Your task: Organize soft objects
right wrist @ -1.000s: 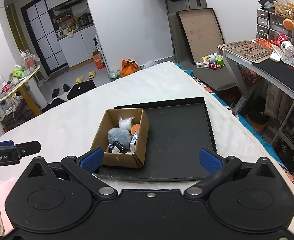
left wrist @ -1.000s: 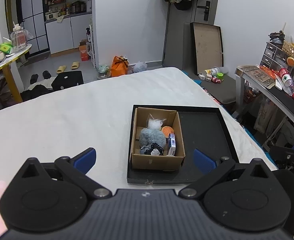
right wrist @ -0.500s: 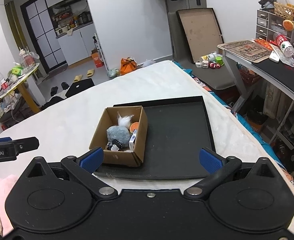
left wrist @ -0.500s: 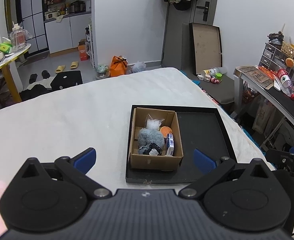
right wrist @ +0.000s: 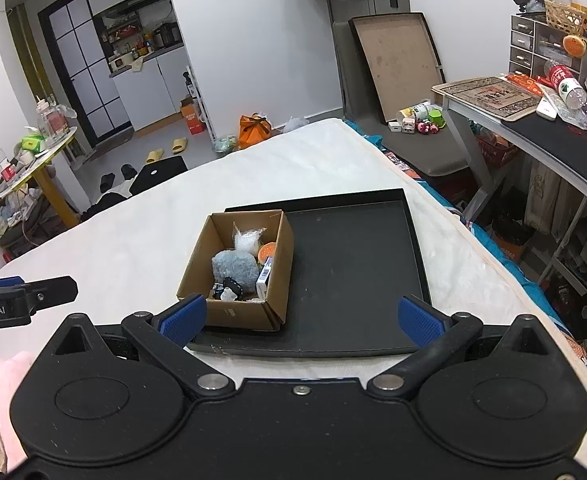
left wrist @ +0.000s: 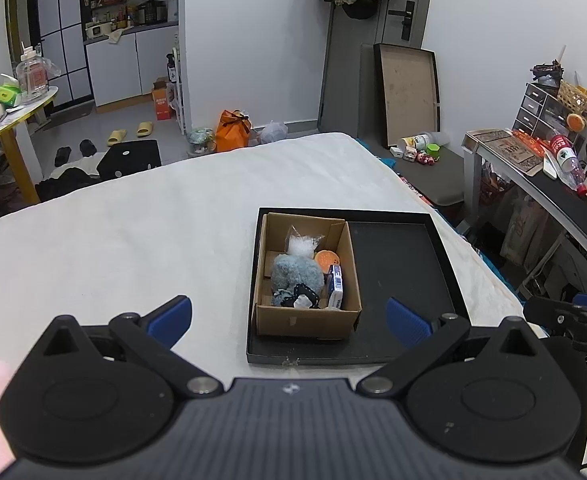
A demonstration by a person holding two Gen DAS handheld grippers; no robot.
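Observation:
A cardboard box (left wrist: 305, 318) (right wrist: 249, 312) stands in the left part of a black tray (left wrist: 405, 276) (right wrist: 357, 272) on a white bed. In the box lie a grey-blue fluffy toy (left wrist: 295, 272) (right wrist: 235, 265), a clear crinkly bag (left wrist: 301, 243) (right wrist: 247, 238), an orange round thing (left wrist: 327, 258) (right wrist: 269, 249), a blue-white carton (left wrist: 335, 286) (right wrist: 264, 276) and a small black-and-white thing (left wrist: 303, 296) (right wrist: 227, 290). My left gripper (left wrist: 289, 320) is open and empty, above the bed in front of the box. My right gripper (right wrist: 301, 316) is open and empty, in front of the tray.
The white bed (left wrist: 113, 232) (right wrist: 133, 240) spreads left of the tray. A desk (left wrist: 533, 168) (right wrist: 533, 120) with clutter stands to the right. A yellow table (left wrist: 13, 108), shoes and bags are on the floor beyond the bed.
Both grippers have drifted slightly; the box and tray sit a little further left in the left wrist view. Both stay open and empty.

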